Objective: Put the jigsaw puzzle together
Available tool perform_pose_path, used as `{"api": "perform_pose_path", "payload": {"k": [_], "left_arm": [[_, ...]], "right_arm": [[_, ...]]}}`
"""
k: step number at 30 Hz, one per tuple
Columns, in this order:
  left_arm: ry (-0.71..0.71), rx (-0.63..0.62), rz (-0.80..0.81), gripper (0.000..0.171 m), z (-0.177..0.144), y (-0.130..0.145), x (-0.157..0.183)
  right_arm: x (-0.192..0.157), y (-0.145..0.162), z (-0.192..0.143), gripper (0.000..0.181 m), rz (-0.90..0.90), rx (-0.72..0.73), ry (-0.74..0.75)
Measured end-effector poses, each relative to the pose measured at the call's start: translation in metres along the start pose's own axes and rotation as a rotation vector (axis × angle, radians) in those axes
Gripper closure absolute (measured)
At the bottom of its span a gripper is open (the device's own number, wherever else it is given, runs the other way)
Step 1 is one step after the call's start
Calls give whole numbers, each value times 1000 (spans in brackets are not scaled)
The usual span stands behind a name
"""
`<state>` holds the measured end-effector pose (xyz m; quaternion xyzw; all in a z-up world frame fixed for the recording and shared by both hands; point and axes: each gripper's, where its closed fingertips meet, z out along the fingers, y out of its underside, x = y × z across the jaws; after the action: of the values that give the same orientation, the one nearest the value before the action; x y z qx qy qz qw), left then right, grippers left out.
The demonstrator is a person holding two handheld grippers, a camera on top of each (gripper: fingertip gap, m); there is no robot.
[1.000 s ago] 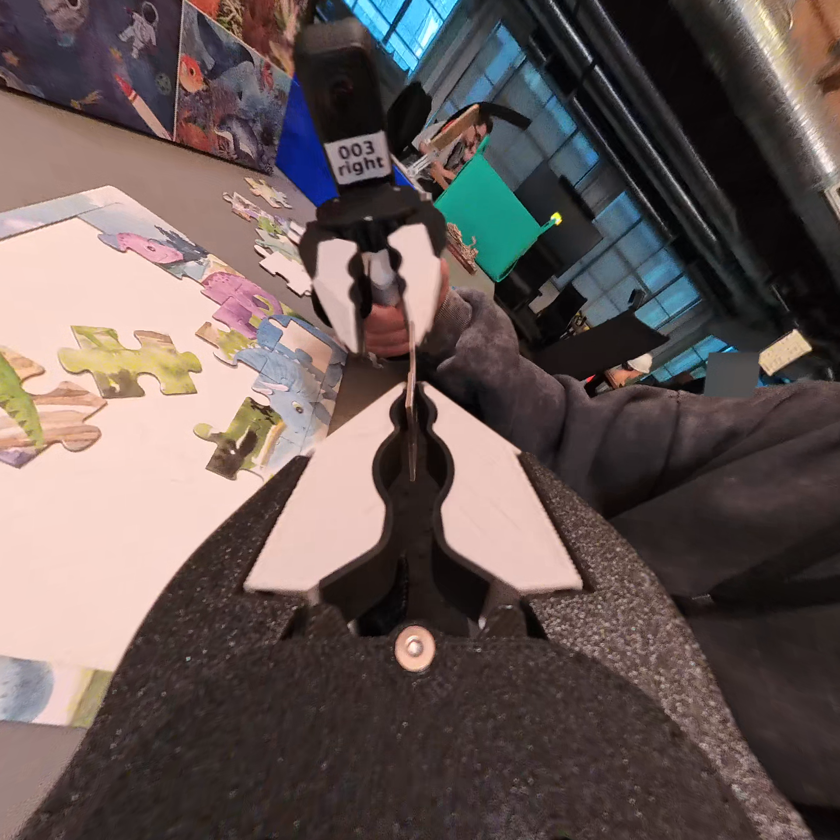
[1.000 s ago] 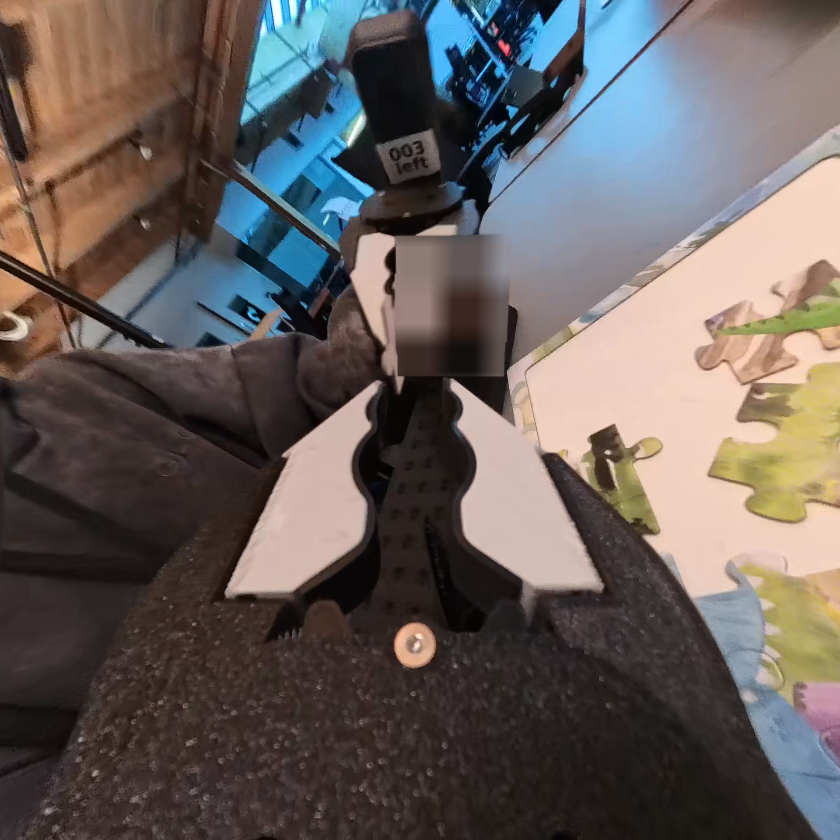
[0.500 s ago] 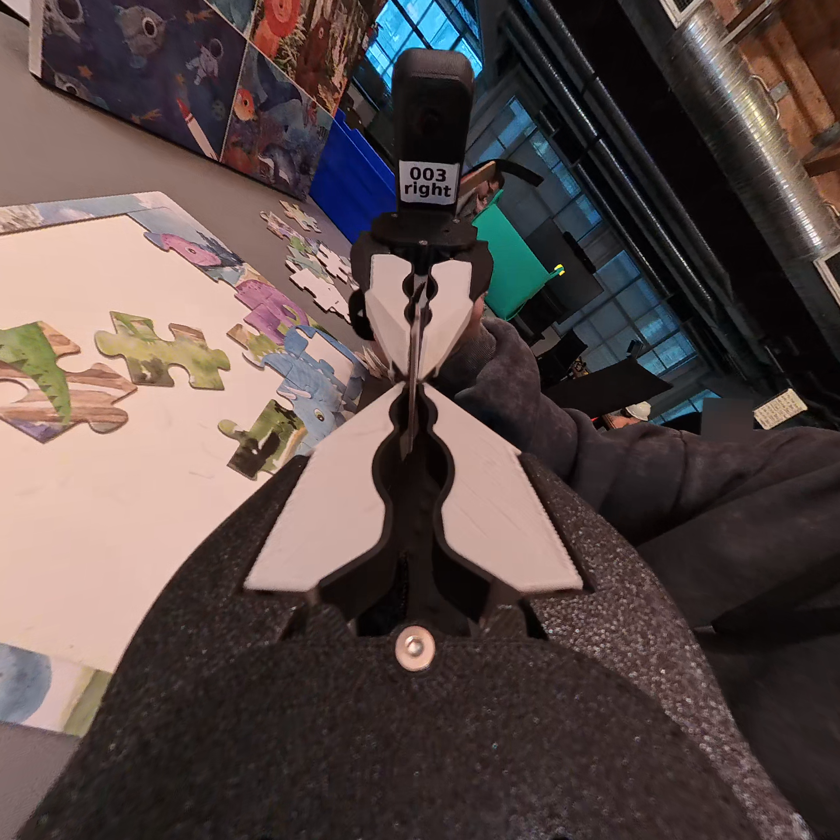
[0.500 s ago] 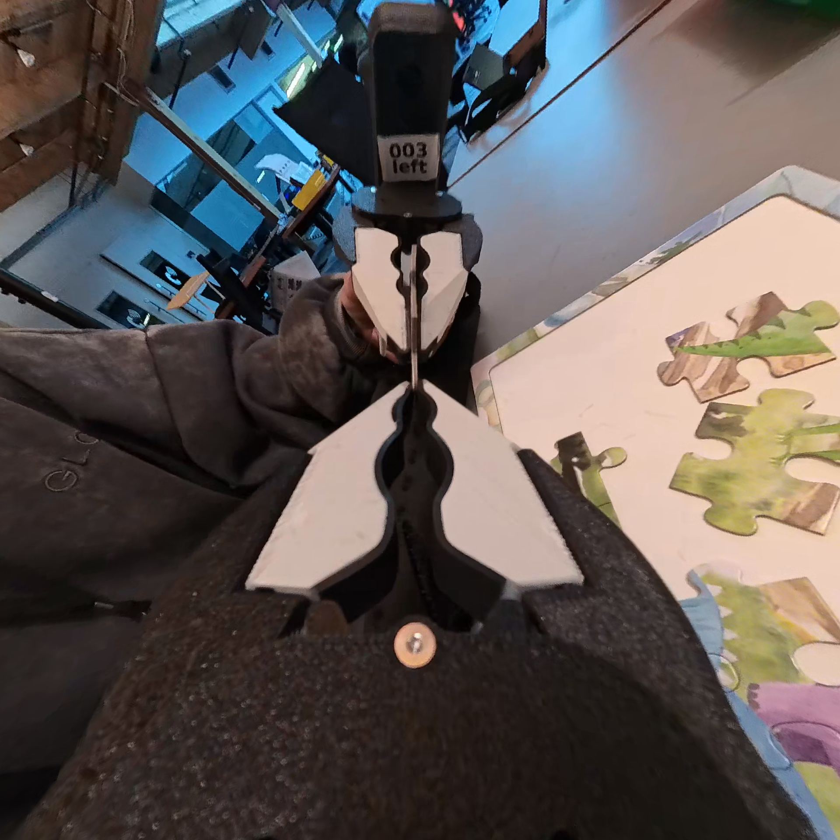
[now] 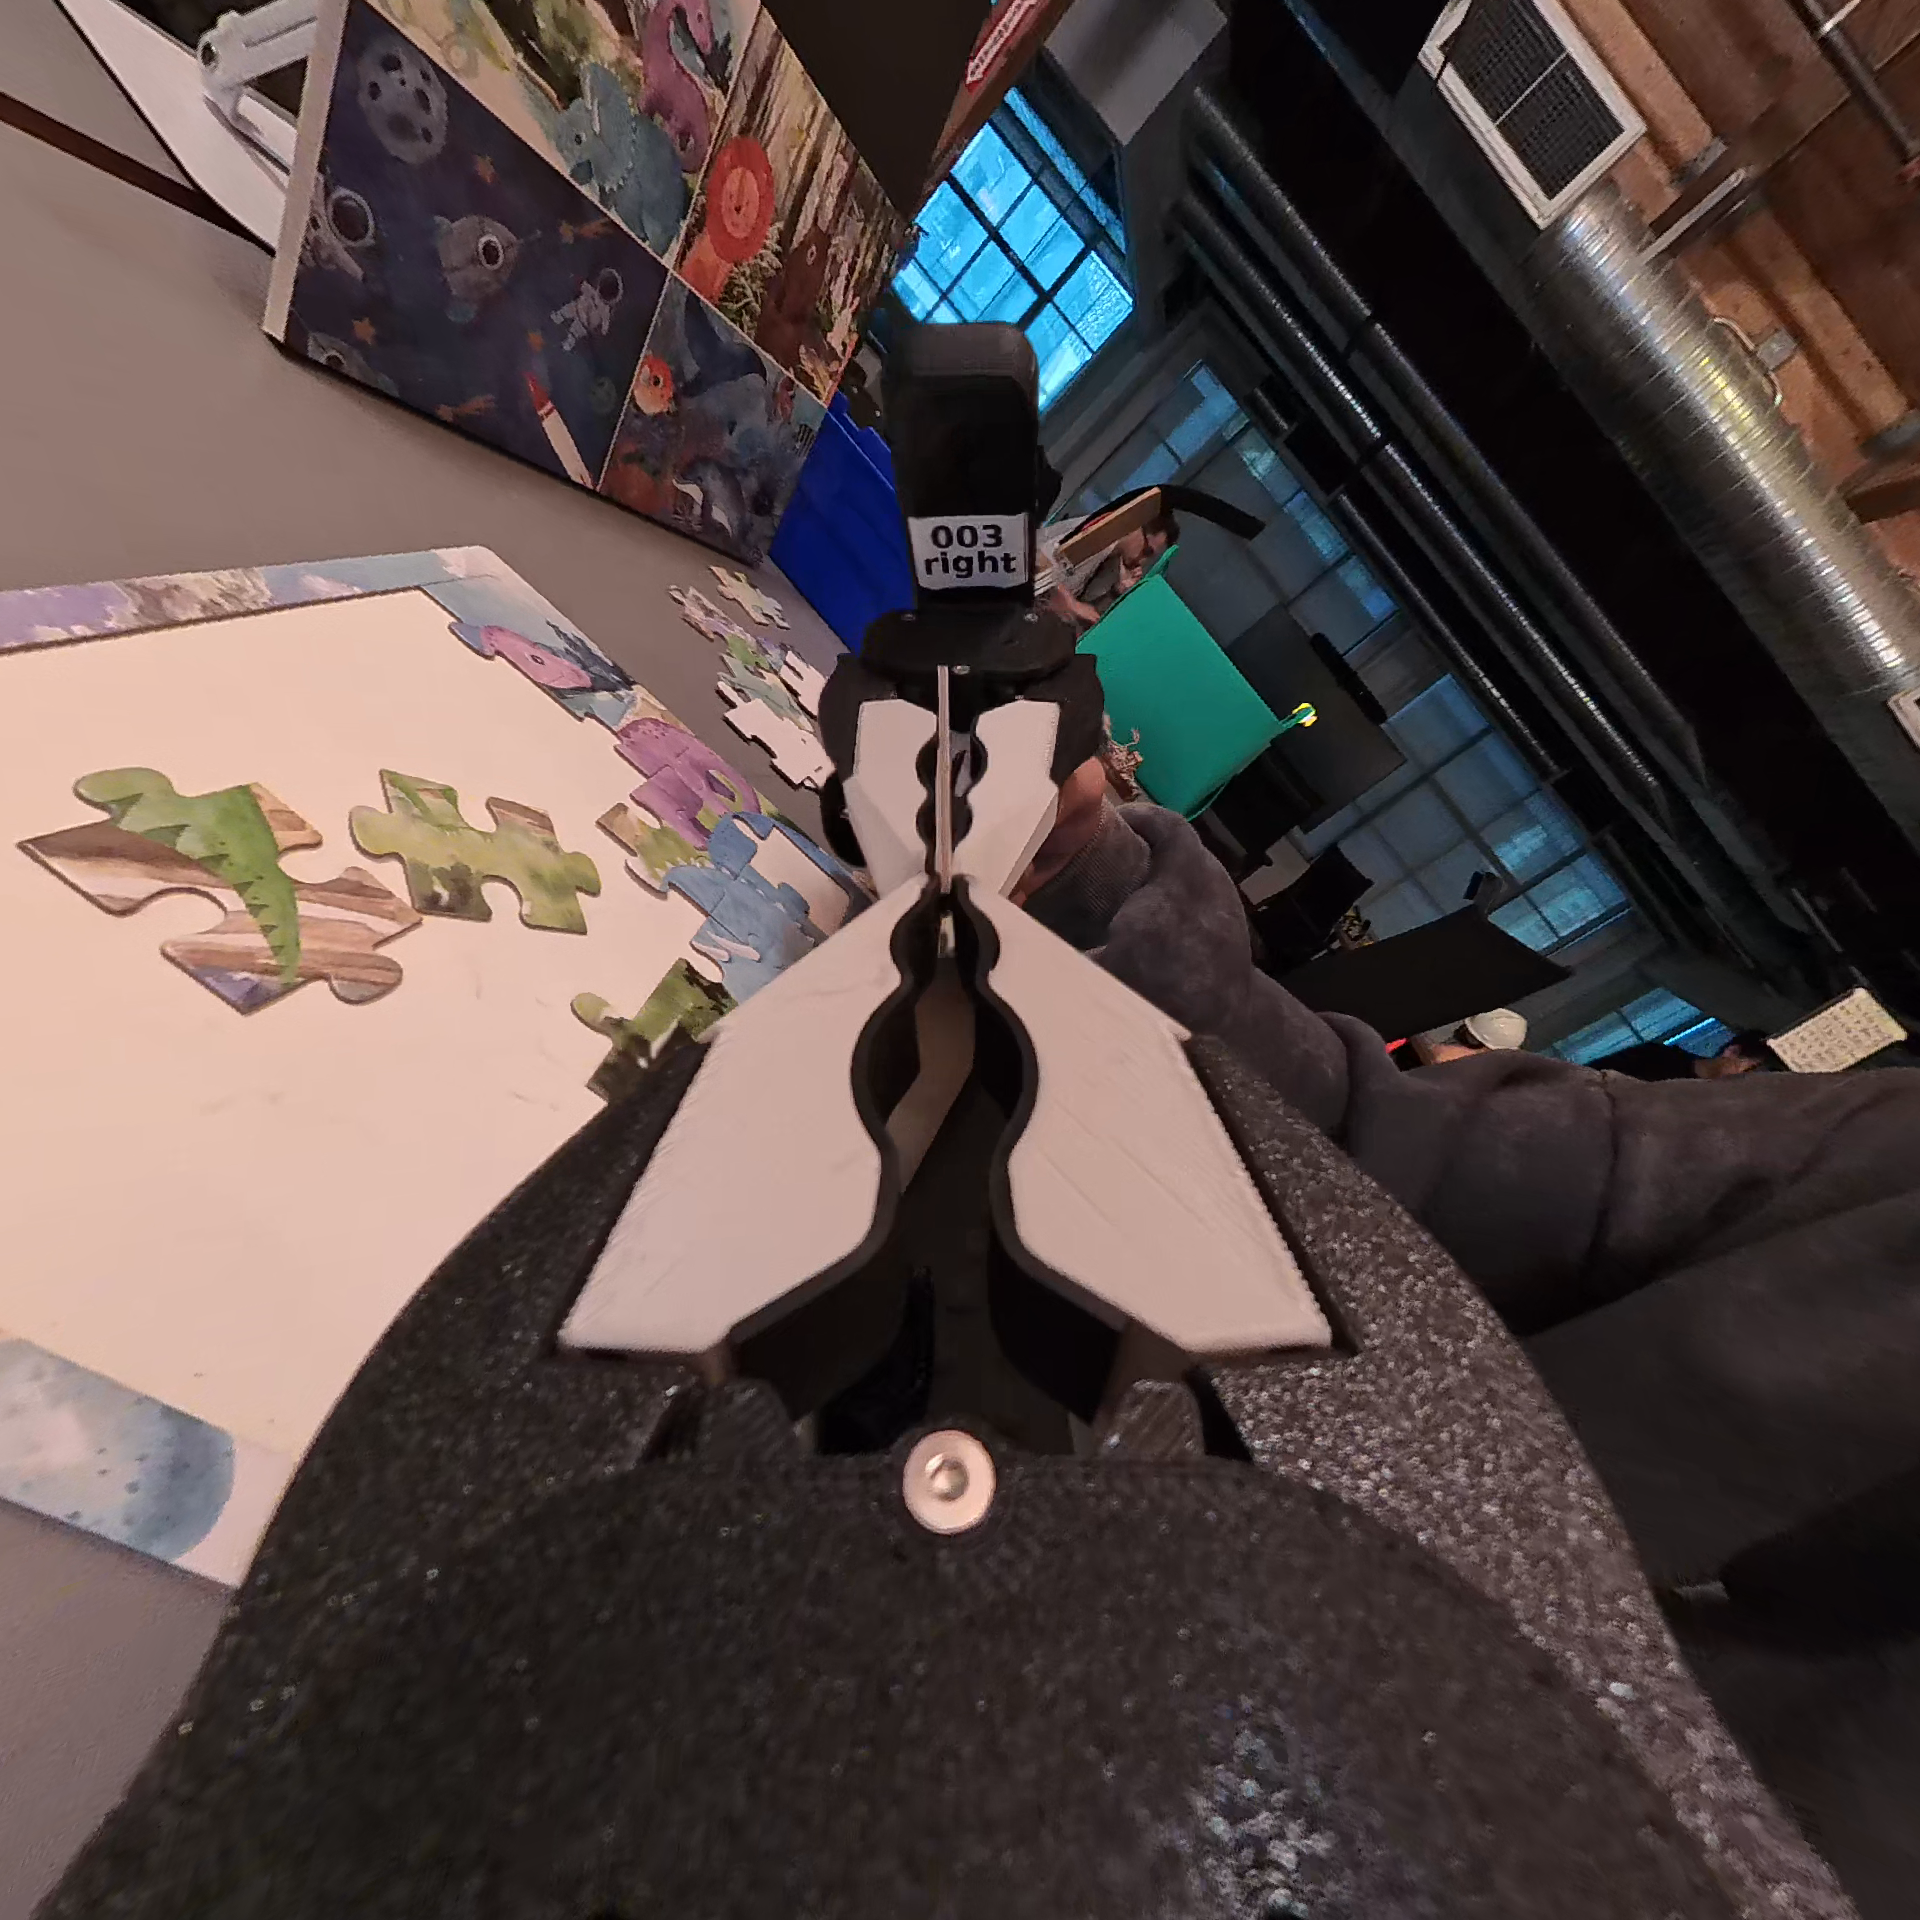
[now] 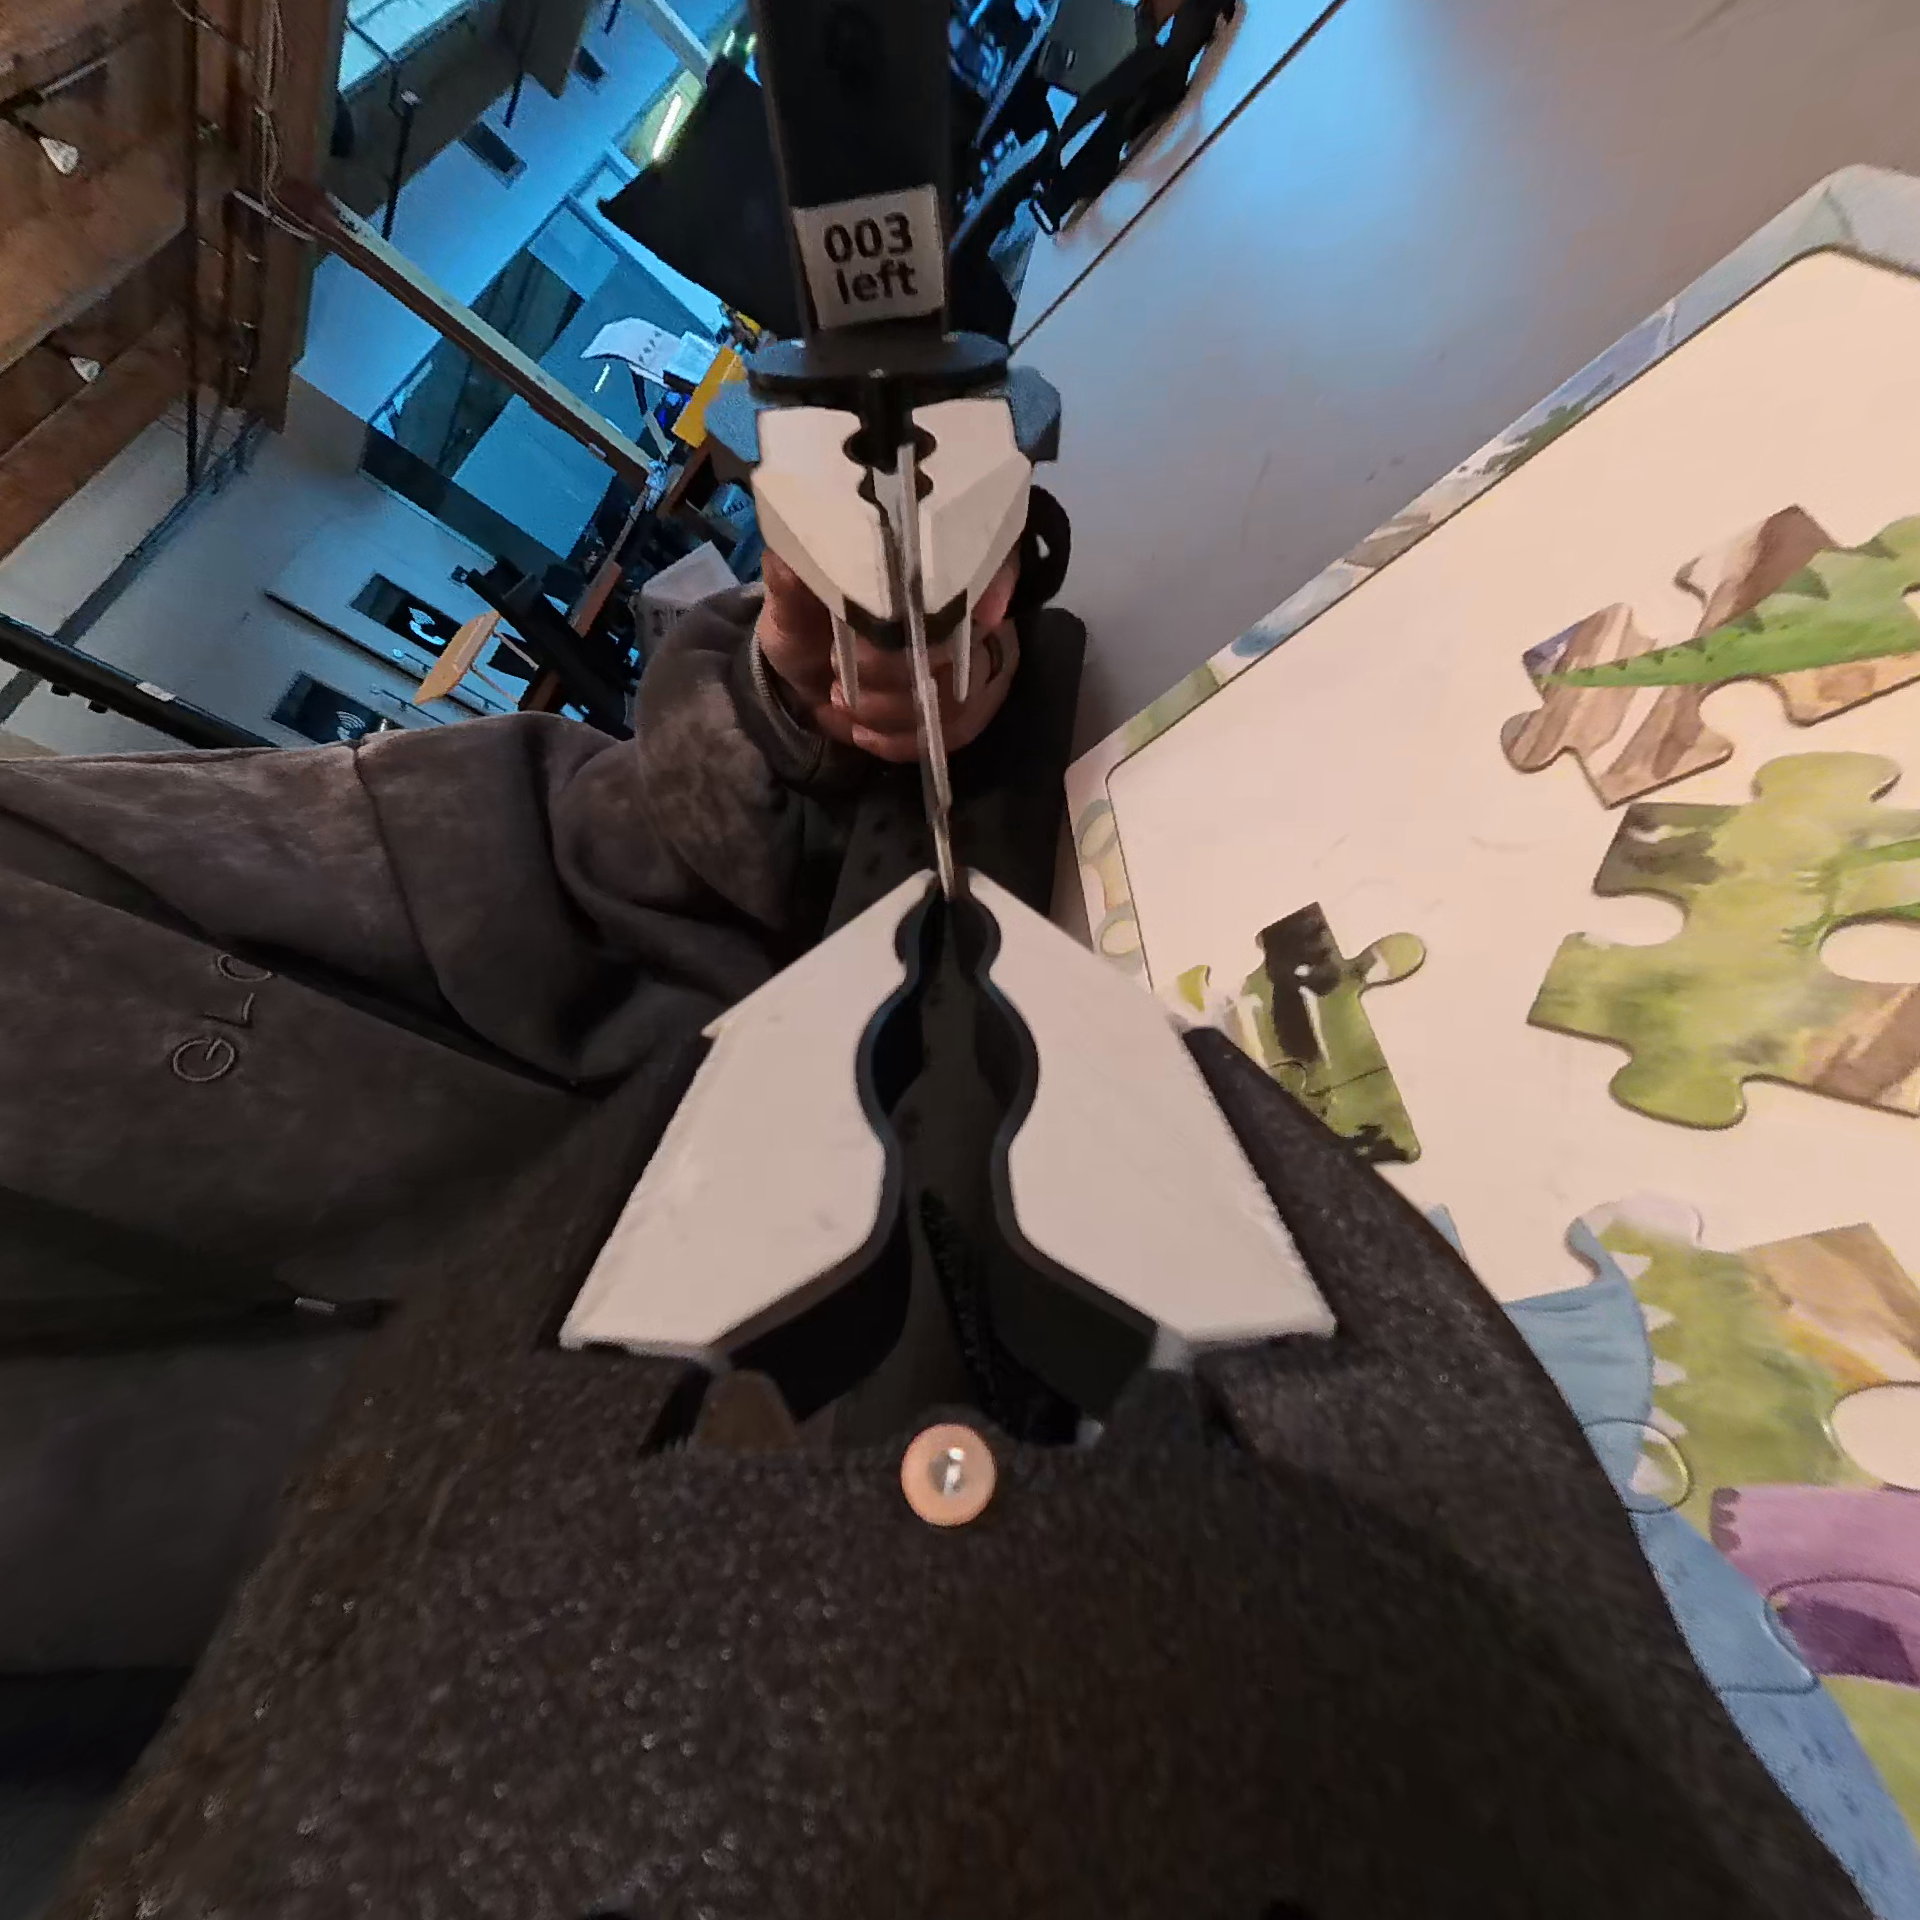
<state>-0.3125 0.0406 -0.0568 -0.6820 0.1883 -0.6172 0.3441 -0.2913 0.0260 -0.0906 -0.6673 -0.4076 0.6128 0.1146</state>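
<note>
Held edge-on above the table [image 5: 156, 436]: one thin piece [image 5: 941, 790], pinched at both ends. At the near end, left gripper [image 5: 940, 896], fingers pressed together on it; at the far end, right gripper [image 5: 938, 868], fingers likewise closed on the same piece, tip to tip with the left. Same from the right wrist view: piece [image 6: 925, 727] spanning from right gripper [image 6: 948, 888] up into left gripper [image 6: 906, 634], with a hand [image 6: 883, 717] and grey sleeve [image 6: 468, 883] behind.

Off to the side, on the board [image 5: 208, 1143]: a dinosaur piece [image 5: 239, 883], a green piece [image 5: 468, 857] just beside it, and a dark piece [image 5: 655, 1013] partly hidden by the left gripper's body. Joined along the board's far edge: blue and purple pieces [image 5: 727, 883]. Beyond the board: loose pieces [image 5: 758, 665], a picture box [image 5: 582, 260] and a blue bin [image 5: 842, 509].
</note>
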Motion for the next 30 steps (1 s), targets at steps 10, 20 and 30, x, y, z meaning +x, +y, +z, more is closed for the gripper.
{"api": "perform_pose_path", "payload": {"k": [10, 20, 30], "left_arm": [[-11, -12, -22, 170, -1, 1, -5], [-35, -109, -69, 170, 19, -16, -28], [-143, -448, -30, 170, 33, -18, -70]], "right_arm": [[4, -15, -17, 166, 5, 115, 14], [21, -13, -16, 180, -3, 96, 111], [75, -38, -71, 164, 25, 272, 444]]}}
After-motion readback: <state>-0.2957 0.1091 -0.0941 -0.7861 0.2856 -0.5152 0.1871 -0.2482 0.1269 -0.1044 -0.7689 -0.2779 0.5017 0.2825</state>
